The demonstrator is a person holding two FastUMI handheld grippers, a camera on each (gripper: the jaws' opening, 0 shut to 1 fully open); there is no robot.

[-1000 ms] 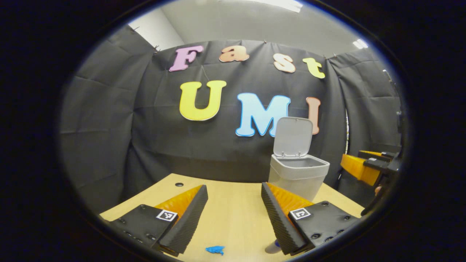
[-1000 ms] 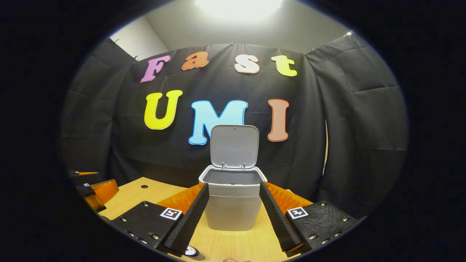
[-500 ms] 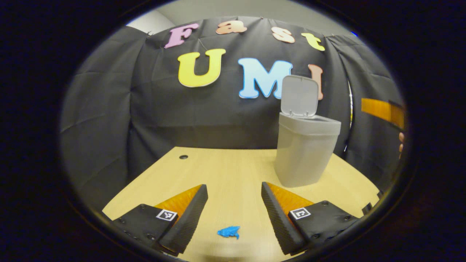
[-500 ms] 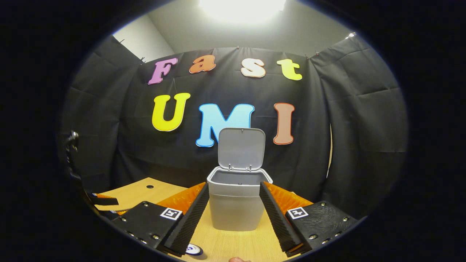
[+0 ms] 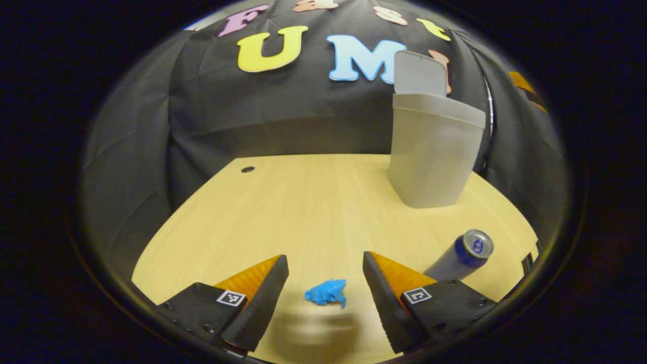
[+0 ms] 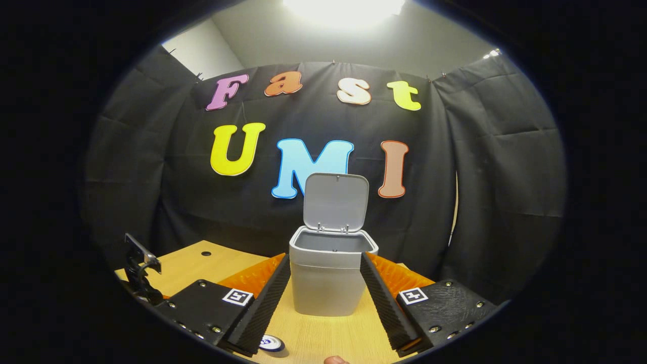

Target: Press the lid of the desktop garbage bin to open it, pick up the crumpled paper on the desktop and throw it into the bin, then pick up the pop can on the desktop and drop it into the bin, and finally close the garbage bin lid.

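Note:
The grey garbage bin [image 5: 429, 151] [image 6: 328, 280] stands on the wooden desk with its lid [image 6: 335, 202] raised upright. A small blue crumpled paper [image 5: 327, 293] lies on the desk between the fingers of my open left gripper [image 5: 323, 296], which hovers just above it without touching. A pop can [image 5: 462, 255] with a blue top stands to the right of that gripper; its top [image 6: 271, 344] peeks in at the bottom of the right gripper view. My right gripper [image 6: 323, 298] is open, held in front of the bin with nothing between its fingers.
The light wooden desk [image 5: 313, 202] has a small cable hole [image 5: 247, 169] at its far left. Black cloth walls close in behind and at both sides. Part of the left gripper's body [image 6: 141, 275] shows at the left in the right gripper view.
My left gripper has tilted down and dropped toward the desk, so the blue paper now sits between its fingers and the can has come into sight. The right gripper has barely moved.

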